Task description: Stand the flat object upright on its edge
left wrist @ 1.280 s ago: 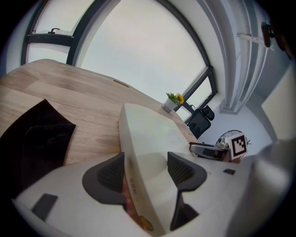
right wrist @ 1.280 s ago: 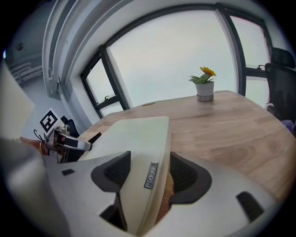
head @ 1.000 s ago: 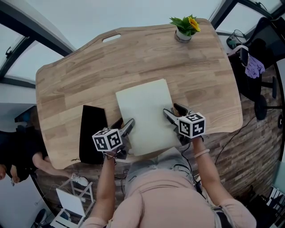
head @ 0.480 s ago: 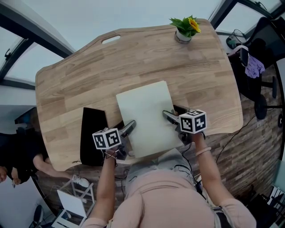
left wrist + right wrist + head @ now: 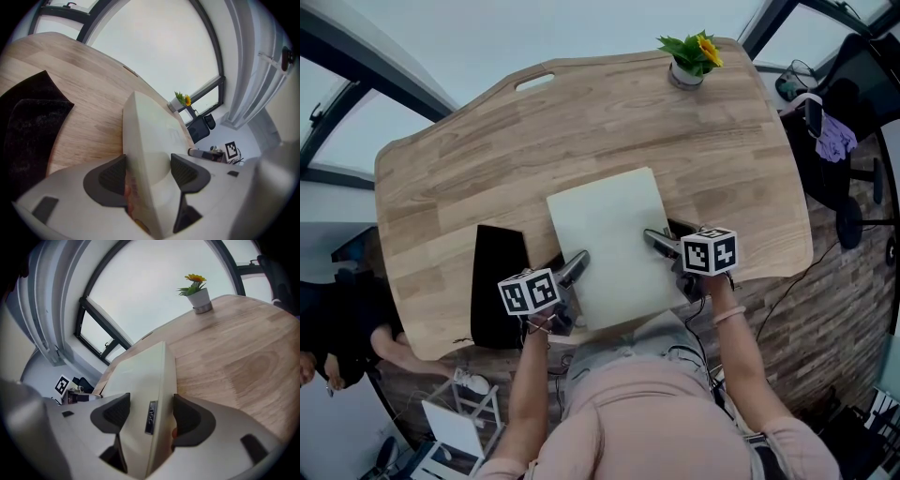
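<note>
Both forearms reach forward side by side, grippers angled downward. The left gripper [image 5: 566, 266] clamps the cream board's [image 5: 605, 230] near edge. The right gripper [image 5: 664, 234] straddles it, jaws just opening.

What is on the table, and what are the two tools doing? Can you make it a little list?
surface: wooden table
flat thing: pale board, wide face up, not yet upright
left tool: closed on the board's left near corner
right tool: board's right side between its jaws, which have just been opening
left of board: black cloth
far edge: potted flower
</note>
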`<state>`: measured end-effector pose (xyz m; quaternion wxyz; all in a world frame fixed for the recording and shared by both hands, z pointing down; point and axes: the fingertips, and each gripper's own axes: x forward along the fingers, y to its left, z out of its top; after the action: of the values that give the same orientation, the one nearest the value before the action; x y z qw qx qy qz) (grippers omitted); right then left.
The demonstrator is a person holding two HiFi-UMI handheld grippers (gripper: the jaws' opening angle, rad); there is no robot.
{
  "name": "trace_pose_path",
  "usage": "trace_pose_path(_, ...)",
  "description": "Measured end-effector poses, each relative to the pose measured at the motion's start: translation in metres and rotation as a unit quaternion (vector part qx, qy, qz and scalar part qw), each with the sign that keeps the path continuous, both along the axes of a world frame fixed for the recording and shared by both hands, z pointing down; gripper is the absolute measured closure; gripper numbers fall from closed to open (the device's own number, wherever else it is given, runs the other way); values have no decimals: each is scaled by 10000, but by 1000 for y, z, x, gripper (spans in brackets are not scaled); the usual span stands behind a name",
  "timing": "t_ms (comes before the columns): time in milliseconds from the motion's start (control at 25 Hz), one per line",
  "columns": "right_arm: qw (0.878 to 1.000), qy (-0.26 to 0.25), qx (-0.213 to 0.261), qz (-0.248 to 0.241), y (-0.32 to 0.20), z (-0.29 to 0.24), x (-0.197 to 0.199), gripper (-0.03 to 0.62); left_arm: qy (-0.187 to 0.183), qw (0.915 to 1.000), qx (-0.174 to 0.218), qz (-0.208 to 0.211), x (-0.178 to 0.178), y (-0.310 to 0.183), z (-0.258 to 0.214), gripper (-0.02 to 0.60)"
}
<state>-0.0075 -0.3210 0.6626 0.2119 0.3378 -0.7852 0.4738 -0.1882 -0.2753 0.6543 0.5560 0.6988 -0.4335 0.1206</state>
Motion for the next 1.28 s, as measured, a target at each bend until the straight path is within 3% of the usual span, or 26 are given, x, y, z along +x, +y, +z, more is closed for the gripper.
trace_pose_path(600,9991,23,373,202,5,-18,-2,319,-202,9995,201,-169,-4,-1,-17,299)
trace_pose_path(1280,9930,-83,1141,308,-1,-63,0,326,-307,9954,867,-277,-3,-10,-59,296)
